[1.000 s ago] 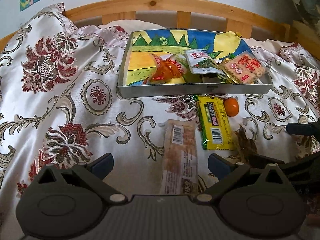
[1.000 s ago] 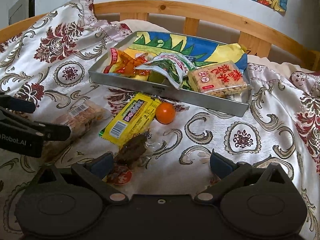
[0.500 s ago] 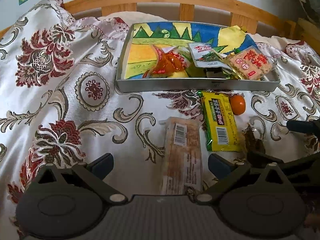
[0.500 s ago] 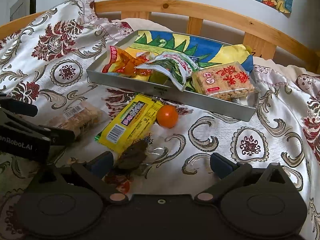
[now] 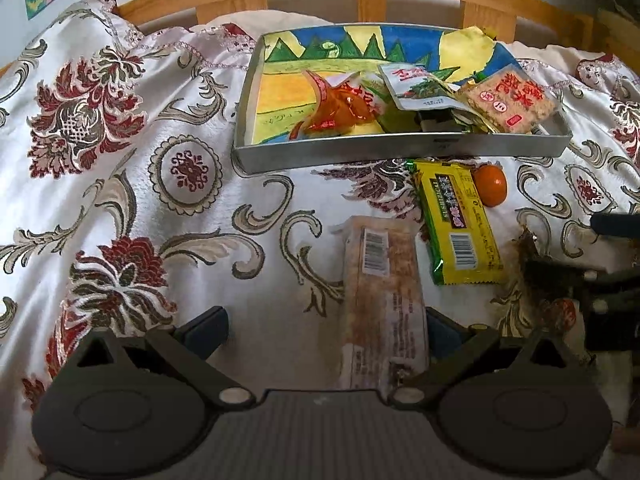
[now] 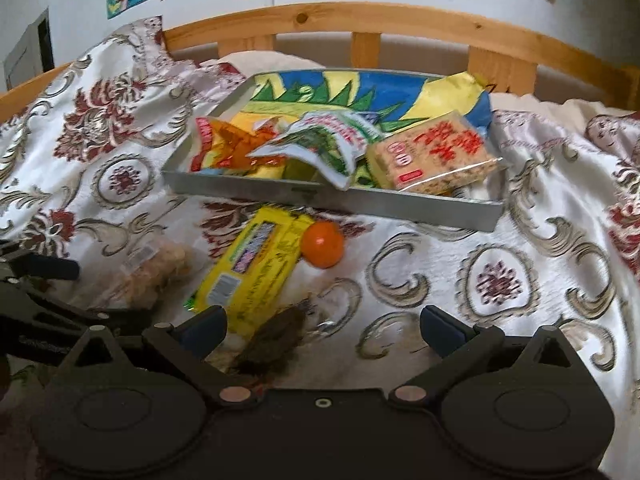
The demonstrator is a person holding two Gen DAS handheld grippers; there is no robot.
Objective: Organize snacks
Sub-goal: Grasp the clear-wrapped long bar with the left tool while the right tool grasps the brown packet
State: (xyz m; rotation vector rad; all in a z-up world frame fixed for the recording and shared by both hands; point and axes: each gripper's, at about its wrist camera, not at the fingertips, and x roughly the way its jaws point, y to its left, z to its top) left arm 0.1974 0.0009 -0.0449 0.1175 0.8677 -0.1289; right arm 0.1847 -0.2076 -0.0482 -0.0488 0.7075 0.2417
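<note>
My left claw (image 5: 326, 326) was wide open over the long cracker pack (image 5: 382, 300), just below the tray (image 5: 400, 152). My right claw (image 6: 324, 326) was wide too.

We saw the tray (image 5: 400, 152) behind the loose snacks, the cracker pack (image 5: 384, 300) left of the bar (image 5: 456, 224).

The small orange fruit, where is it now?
The orange fruit lies on the bedspread, beside the yellow packet, just before the metal tray.
</note>
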